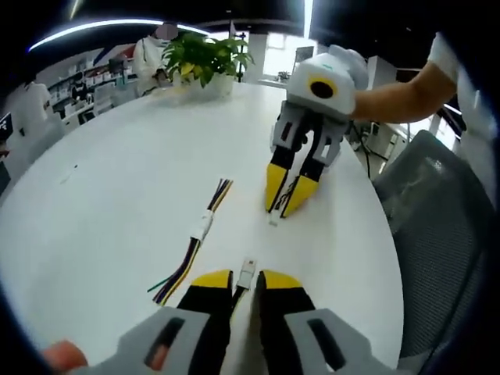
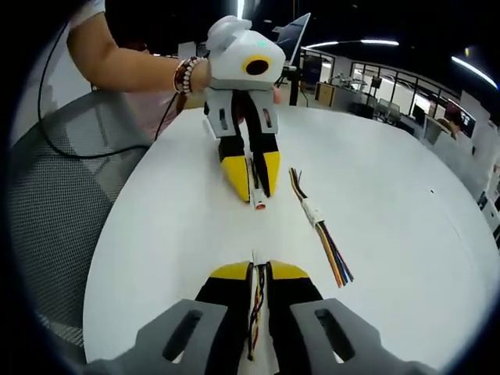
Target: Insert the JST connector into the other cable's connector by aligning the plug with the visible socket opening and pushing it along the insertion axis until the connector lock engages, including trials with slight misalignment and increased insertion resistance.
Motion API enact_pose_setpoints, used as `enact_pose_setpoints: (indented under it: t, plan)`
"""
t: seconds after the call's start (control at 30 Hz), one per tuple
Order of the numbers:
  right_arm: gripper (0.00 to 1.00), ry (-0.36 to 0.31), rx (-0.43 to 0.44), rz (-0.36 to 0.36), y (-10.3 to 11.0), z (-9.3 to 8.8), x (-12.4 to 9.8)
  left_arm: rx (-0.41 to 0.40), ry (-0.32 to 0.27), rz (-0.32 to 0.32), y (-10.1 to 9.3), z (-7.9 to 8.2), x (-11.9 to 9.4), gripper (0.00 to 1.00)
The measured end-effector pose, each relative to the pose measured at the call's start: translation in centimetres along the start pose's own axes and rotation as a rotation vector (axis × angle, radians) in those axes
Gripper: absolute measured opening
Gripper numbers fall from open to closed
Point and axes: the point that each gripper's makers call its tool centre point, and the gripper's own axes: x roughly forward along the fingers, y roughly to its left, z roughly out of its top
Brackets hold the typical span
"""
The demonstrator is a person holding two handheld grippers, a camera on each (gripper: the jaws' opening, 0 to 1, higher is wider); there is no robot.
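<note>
Two tools, each pinching a cable end over a smooth white bench

The left tool (image 1: 246, 283) is squeezed on a small white plug (image 1: 248, 273); the right tool (image 2: 258, 272) is squeezed on thin coloured wires (image 2: 256, 308). A joined cable (image 1: 201, 228) with a blocky white middle lies at 10 o'clock from the plug.

Both views face each other low across the white table (image 1: 117, 195), sharing it.
</note>
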Motion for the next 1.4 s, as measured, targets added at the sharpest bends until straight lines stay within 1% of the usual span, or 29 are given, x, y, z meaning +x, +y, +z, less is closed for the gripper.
enact_pose_setpoints:
  t: [0.13,0.27,0.37,0.43,0.5,0.57,0.77,0.87,1.0,1.17,1.23,1.4]
  plan:
    - [0.04,0.007,0.004,-0.004,-0.1,0.0,0.0,0.021,0.006,0.008,0.1,0.0,0.0,0.01]
    - [0.04,0.001,0.020,-0.009,-0.2,0.1,-0.1,0.033,0.010,0.004,-0.2,0.0,0.0,0.00]
    - [0.03,-0.024,0.035,-0.006,-0.2,0.9,-0.4,0.050,0.021,0.006,-0.5,0.0,-0.1,0.00]
    - [0.03,-0.030,0.043,-0.003,-0.2,1.3,-0.5,0.051,0.037,-0.005,-0.9,0.0,-0.2,0.00]
    - [0.03,-0.025,0.041,-0.002,-0.2,1.6,-0.5,0.087,0.046,-0.008,-1.4,0.3,-0.4,0.00]
    - [0.03,-0.023,0.040,0.006,0.0,2.0,-0.5,0.106,0.055,-0.007,-1.7,0.6,-0.6,0.00]
    - [0.03,-0.017,0.016,0.005,0.3,3.2,-0.3,0.174,0.048,-0.020,-2.7,2.3,-0.8,0.00]
    - [0.03,-0.021,0.008,0.007,0.4,3.8,-0.2,0.199,0.052,-0.027,-2.9,2.7,-0.6,0.00]
    - [0.03,-0.002,-0.016,0.011,0.6,3.8,-0.1,0.209,0.058,-0.036,-3.1,2.7,-0.4,0.00]
    - [0.03,0.005,-0.003,0.016,0.7,3.7,-0.1,0.222,0.065,-0.043,-3.4,2.7,-0.2,0.00]
    - [0.03,0.030,-0.010,0.020,0.8,3.3,0.1,0.224,0.069,-0.042,-3.4,2.7,-0.1,0.00]
    - [0.02,0.050,-0.010,0.032,1.0,3.1,0.2,0.230,0.077,-0.047,-3.5,2.6,0.2,0.00]
